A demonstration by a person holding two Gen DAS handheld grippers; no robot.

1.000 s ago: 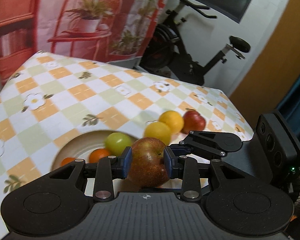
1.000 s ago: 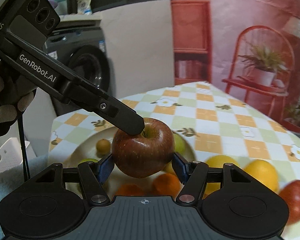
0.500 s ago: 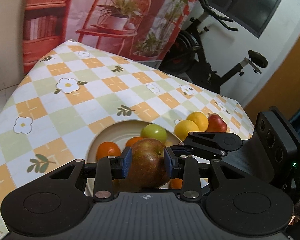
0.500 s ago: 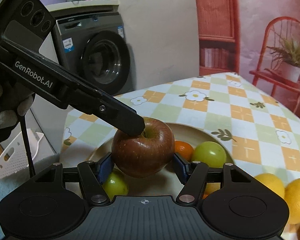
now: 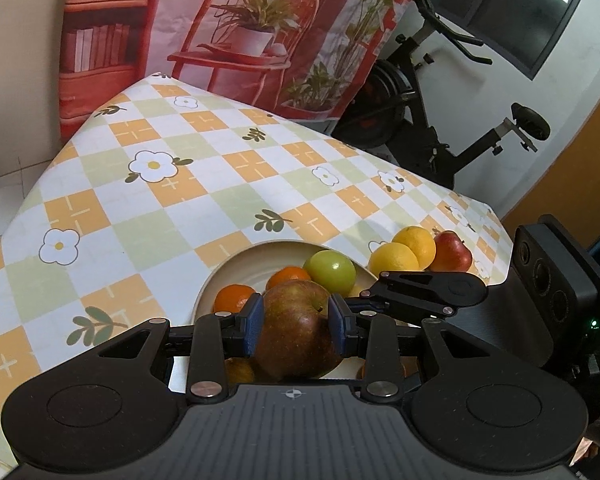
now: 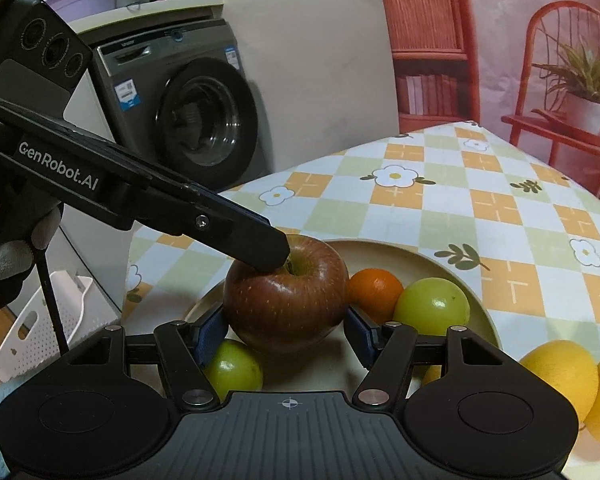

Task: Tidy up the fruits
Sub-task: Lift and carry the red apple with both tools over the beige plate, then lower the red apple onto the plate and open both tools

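A large red apple [image 5: 294, 330] is clamped between the blue pads of my left gripper [image 5: 296, 322], held over the cream plate [image 5: 236, 264]. My right gripper [image 6: 286, 334] also has its pads on both sides of the same apple [image 6: 286, 300]. The plate [image 6: 412, 256] holds oranges [image 5: 234, 298], a green apple [image 5: 332, 270] and another green fruit [image 6: 232, 372]. Two yellow lemons [image 5: 404, 252] and a small red apple [image 5: 452, 252] lie on the cloth to the right of the plate.
The table has a checked flower cloth [image 5: 180, 200]. An exercise bike [image 5: 440, 120] stands behind the table. A washing machine [image 6: 188, 112] and a white basket [image 6: 48, 320] are beyond the table's left edge.
Both grippers have moved with the apple from over the loose fruit side to over the plate. The grip on the apple is unchanged.
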